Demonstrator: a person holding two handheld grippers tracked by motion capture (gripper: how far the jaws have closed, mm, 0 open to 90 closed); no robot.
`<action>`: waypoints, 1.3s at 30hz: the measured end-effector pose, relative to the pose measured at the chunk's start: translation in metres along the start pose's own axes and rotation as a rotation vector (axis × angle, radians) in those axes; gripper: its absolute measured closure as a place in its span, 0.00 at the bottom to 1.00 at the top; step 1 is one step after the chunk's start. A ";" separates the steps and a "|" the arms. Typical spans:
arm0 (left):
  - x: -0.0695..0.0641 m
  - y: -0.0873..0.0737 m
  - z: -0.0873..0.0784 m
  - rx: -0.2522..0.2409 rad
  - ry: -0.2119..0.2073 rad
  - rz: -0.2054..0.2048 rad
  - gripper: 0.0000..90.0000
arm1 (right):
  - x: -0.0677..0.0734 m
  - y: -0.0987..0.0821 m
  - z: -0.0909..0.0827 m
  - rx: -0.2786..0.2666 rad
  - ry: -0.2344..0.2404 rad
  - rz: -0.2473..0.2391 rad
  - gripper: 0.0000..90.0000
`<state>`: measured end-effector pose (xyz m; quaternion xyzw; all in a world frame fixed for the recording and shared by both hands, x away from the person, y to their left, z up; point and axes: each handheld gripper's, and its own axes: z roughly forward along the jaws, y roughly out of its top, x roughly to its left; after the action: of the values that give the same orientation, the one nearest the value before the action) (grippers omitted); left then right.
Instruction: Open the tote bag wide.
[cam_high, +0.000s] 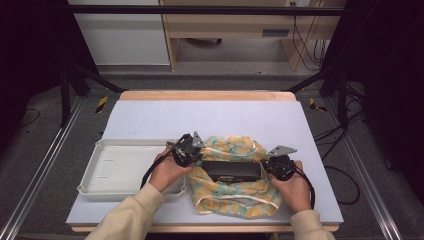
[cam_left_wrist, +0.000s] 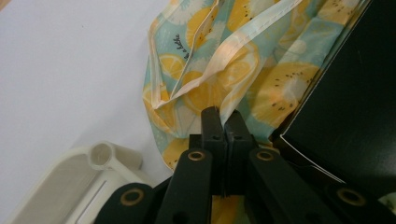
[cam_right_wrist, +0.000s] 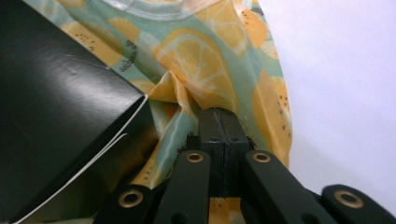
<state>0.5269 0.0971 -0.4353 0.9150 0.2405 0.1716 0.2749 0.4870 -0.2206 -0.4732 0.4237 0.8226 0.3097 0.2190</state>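
Note:
A lemon-print cloth bag (cam_high: 235, 192) lies on the table's near middle with a black box (cam_high: 232, 170) resting in its mouth. My left gripper (cam_high: 192, 156) holds the bag's left edge. In the left gripper view its jaws are shut on the lemon fabric (cam_left_wrist: 219, 79) at the gripper (cam_left_wrist: 223, 116), with the black box (cam_left_wrist: 355, 116) to the right. My right gripper (cam_high: 270, 165) holds the bag's right edge. In the right gripper view the gripper (cam_right_wrist: 219, 116) pinches a fold of the bag (cam_right_wrist: 205, 60), and the black box (cam_right_wrist: 56, 107) fills the left.
A white plastic tray (cam_high: 117, 170) lies left of the bag, its corner (cam_left_wrist: 93, 163) close under my left gripper. The grey table mat (cam_high: 210, 117) stretches behind the bag. Black frame posts and cables stand beyond the table's sides.

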 end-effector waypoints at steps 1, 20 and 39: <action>0.000 0.000 0.000 0.001 -0.001 0.000 1.00 | 0.000 0.000 0.001 -0.001 -0.001 0.001 1.00; 0.007 0.003 0.014 0.034 -0.010 -0.002 1.00 | -0.002 -0.010 -0.006 -0.003 -0.002 0.023 1.00; 0.009 0.001 -0.024 -0.146 0.046 -0.057 0.65 | 0.005 -0.006 -0.034 -0.165 -0.025 0.043 0.98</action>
<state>0.5240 0.1111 -0.4145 0.8810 0.2596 0.2020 0.3401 0.4595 -0.2304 -0.4539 0.4257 0.7821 0.3756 0.2569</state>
